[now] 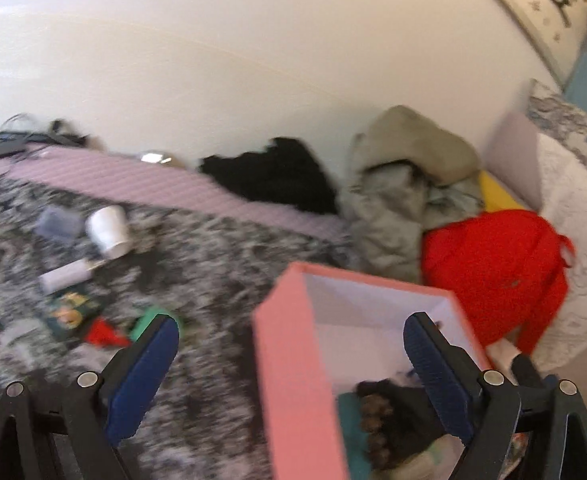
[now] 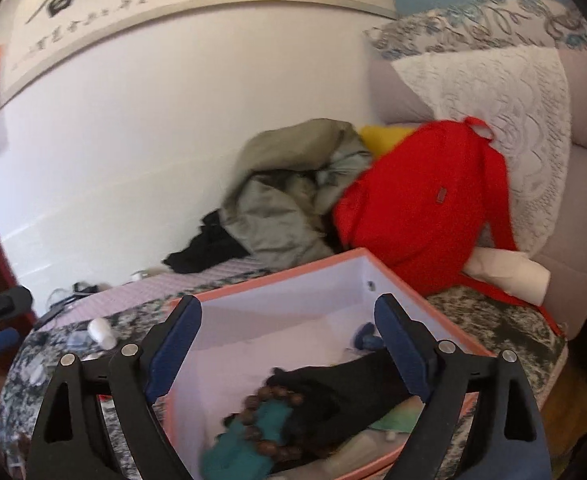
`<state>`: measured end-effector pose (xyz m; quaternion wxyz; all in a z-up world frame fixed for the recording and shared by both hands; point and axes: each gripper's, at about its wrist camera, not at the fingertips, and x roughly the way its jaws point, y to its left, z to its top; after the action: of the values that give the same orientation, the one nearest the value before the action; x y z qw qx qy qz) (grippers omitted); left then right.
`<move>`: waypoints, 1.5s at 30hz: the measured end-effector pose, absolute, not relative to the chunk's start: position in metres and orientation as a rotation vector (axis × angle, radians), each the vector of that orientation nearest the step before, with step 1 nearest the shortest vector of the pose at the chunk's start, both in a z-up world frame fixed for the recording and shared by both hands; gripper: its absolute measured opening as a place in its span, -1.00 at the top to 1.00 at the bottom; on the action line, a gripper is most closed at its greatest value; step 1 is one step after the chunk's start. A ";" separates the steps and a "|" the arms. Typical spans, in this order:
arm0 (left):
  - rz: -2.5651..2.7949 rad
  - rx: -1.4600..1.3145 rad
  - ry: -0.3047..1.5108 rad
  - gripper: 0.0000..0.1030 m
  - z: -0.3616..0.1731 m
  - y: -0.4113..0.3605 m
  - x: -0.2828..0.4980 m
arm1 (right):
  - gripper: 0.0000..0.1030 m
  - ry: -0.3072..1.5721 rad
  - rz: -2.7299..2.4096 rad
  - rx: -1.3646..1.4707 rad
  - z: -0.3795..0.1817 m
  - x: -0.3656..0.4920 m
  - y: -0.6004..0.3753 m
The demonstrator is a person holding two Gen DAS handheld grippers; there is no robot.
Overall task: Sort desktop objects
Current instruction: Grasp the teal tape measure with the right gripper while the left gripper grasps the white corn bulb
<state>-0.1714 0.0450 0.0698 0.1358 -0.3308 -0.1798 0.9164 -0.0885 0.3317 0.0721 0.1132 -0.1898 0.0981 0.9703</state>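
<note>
A pink box [image 1: 289,360] with a white inside stands on the patterned blanket; it also shows in the right wrist view [image 2: 293,280]. Inside lie a black cloth [image 2: 345,380], brown wooden beads [image 2: 265,420], a teal item [image 2: 253,436] and a small blue thing [image 2: 367,340]. My left gripper [image 1: 291,344] is open and empty, its fingers either side of the box's left wall. My right gripper [image 2: 289,324] is open and empty above the box. Loose on the blanket at left: a white cup [image 1: 107,230], a white tube [image 1: 65,276], a green packet [image 1: 71,308], a red scrap [image 1: 103,332].
A red backpack [image 2: 425,208] leans behind the box by an olive jacket [image 2: 285,200] and black clothing [image 1: 273,176]. White and floral pillows [image 2: 505,92] stand at the right. A wall runs behind. Cables and a dark device [image 1: 13,140] lie at the far left.
</note>
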 end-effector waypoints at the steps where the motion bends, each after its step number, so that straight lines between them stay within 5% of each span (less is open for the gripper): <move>1: 2.668 -0.976 -0.535 -0.83 0.067 0.034 -0.170 | -0.76 0.279 2.869 -0.552 0.073 -0.088 0.322; 10: 2.823 -1.142 -0.615 -0.84 0.021 -0.085 -0.169 | -0.82 0.407 3.156 -0.774 0.044 -0.110 0.215; 15: 2.830 -1.234 -0.695 -0.84 -0.026 -0.134 -0.190 | -0.80 0.247 3.152 -0.979 0.000 -0.174 0.141; 24: 2.845 -1.295 -0.348 -0.83 -0.085 -0.117 -0.295 | -0.76 0.357 2.868 -1.406 -0.106 -0.298 0.118; 31: 2.721 -1.309 -0.277 -0.83 -0.128 -0.097 -0.361 | -0.77 0.343 2.814 -1.519 -0.149 -0.330 0.112; 36: 2.731 -1.385 -0.096 -0.81 -0.161 -0.074 -0.381 | -0.70 0.162 2.855 -1.484 -0.159 -0.339 0.095; 37: 2.757 -1.374 -0.034 -0.49 -0.162 -0.068 -0.380 | -0.36 0.124 2.864 -1.473 -0.160 -0.339 0.093; 38: 2.780 -1.359 -0.010 -0.19 -0.160 -0.066 -0.378 | -0.25 0.087 2.877 -1.453 -0.159 -0.338 0.092; 39: 2.773 -1.358 -0.037 0.33 -0.157 -0.069 -0.377 | -0.25 0.069 2.888 -1.442 -0.158 -0.337 0.092; 40: 2.762 -1.355 -0.100 0.50 -0.151 -0.075 -0.374 | -0.24 0.089 2.894 -1.448 -0.157 -0.336 0.093; 45: 2.787 -1.289 -0.177 0.50 -0.115 -0.094 -0.347 | -0.24 0.258 2.915 -1.512 -0.146 -0.329 0.103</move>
<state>-0.3470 -0.0936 -0.1149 0.0332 -0.4189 -0.0574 0.9056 -0.3294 0.1031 -0.1455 -0.0763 -0.4576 0.0780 0.8824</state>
